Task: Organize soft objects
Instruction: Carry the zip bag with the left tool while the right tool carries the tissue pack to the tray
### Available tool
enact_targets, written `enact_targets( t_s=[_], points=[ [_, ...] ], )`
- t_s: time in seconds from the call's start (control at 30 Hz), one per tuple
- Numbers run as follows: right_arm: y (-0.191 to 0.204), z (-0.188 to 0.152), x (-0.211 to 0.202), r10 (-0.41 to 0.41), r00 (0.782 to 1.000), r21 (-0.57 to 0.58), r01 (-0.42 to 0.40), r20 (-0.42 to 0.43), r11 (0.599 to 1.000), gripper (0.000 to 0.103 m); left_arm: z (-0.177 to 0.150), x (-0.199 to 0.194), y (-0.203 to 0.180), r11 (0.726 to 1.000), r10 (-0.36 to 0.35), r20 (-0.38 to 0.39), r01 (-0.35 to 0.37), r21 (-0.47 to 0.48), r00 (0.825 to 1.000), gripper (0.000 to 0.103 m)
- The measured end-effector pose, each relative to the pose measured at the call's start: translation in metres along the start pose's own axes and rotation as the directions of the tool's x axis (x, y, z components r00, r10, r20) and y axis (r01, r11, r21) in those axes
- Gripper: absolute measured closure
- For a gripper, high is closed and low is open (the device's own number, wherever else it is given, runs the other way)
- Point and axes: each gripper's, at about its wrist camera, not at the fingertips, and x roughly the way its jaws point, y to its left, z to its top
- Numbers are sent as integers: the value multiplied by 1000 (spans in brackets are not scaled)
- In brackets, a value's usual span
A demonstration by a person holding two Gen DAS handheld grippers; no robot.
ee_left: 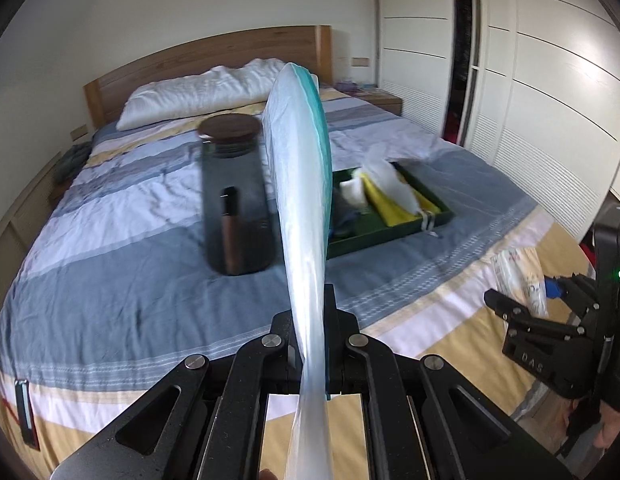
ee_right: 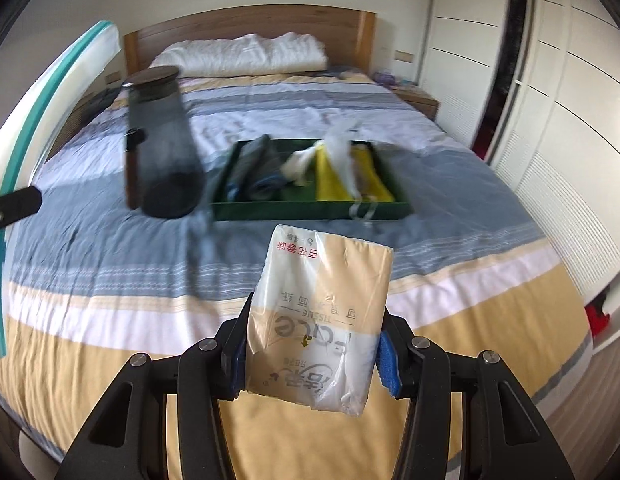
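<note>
My left gripper is shut on a clear zip bag with a teal seal strip, held upright above the bed; the bag also shows at the left of the right wrist view. My right gripper is shut on a tissue pack, beige and white with printed text, held above the foot of the bed; it shows at the right edge of the left wrist view. A dark green tray on the bed holds yellow, white and dark soft items.
A tall smoked-glass jar with a wooden lid stands on the striped bedcover left of the tray. A white pillow lies by the wooden headboard. White wardrobe doors line the right side.
</note>
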Motion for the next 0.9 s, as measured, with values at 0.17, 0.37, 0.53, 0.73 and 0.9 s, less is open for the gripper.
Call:
enact_targets(
  t_s=[0.17,0.37,0.53,0.73,0.9],
  points=[
    [-33,0,7,-32,999,49,32,-4,998,54,7,16,-27,999,-25,-26,26,41,999,100],
    [-64,0,27,-64,998,95,66,-26,993,54,7,44,-54,995,-50,-77,56,81,996,100],
    [-82,8,51,-77,996,113,81,-38,990,54,9,68,-69,993,-65,-120,75,89,991,100],
    [-93,20,79,-71,997,111,75,-38,991,54,6,94,-75,993,-65,-170,80,87,983,100],
    [-95,24,106,-57,997,100,63,-56,993,54,-16,116,-71,993,-63,-257,86,78,964,100]
  ],
)
